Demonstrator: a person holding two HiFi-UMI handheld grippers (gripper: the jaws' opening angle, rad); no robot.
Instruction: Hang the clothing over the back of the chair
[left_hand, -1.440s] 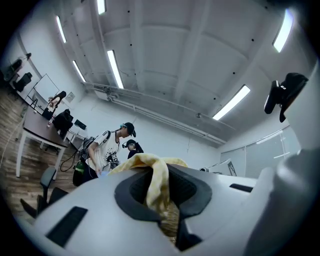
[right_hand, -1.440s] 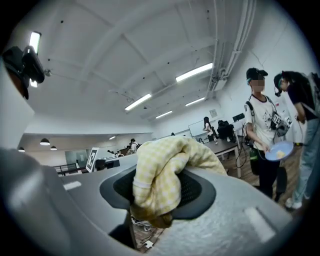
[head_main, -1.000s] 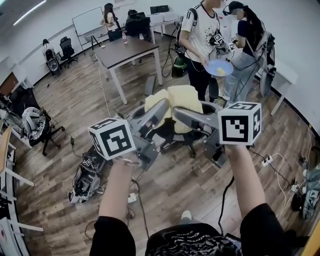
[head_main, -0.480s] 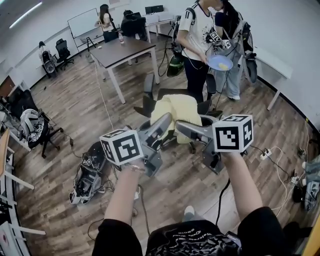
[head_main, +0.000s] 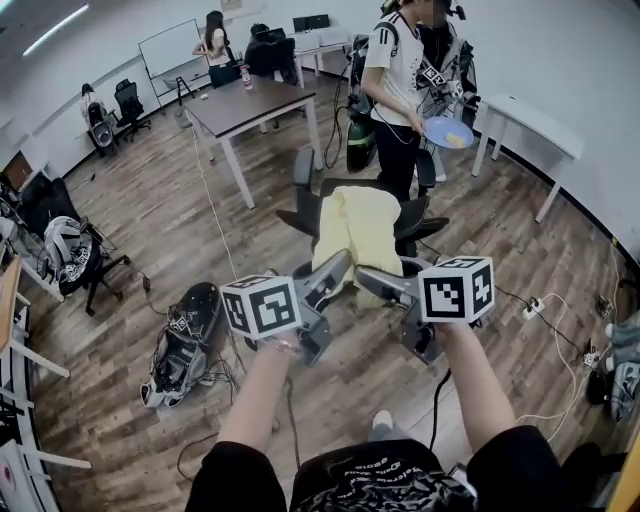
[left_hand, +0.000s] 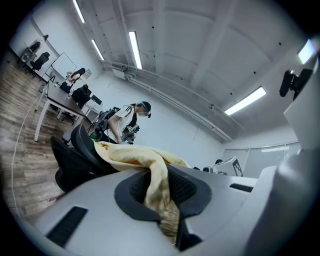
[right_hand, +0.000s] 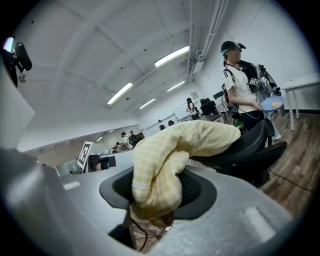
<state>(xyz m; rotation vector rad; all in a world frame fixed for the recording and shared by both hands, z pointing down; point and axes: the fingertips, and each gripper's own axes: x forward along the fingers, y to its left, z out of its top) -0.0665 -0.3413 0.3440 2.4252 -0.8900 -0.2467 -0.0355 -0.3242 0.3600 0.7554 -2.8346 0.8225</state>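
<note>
The left tongs (left_hand: 164, 197) are nearly closed and pinch a thin fold of the yellow checked clothing (head_main: 355, 228) between the dark pads. From that grip the cloth runs up and away as a narrow band onto the top of the black chair (head_main: 303, 213). In the head view the left tongs reach forward at the left of the chair, with their marker cube (head_main: 262, 306) close to the person's wrist.

The clothing lies draped over the chair in the middle of the wooden floor (head_main: 150, 220), and its near edge is drawn toward both tongs.

The right tongs (right_hand: 155, 200) stand partly apart and are clamped on a thick, bunched wad of the same cloth, which bulges out above the pads and stretches on to the chair.

Left of the chair a dark backpack (head_main: 185, 340) lies on the floor. Behind the chair stands a brown bench (head_main: 250, 100). To its right a person in a white shirt (head_main: 398, 65) holds a blue plate (head_main: 446, 132), and a white bench (head_main: 530, 115) stands by the wall.
</note>
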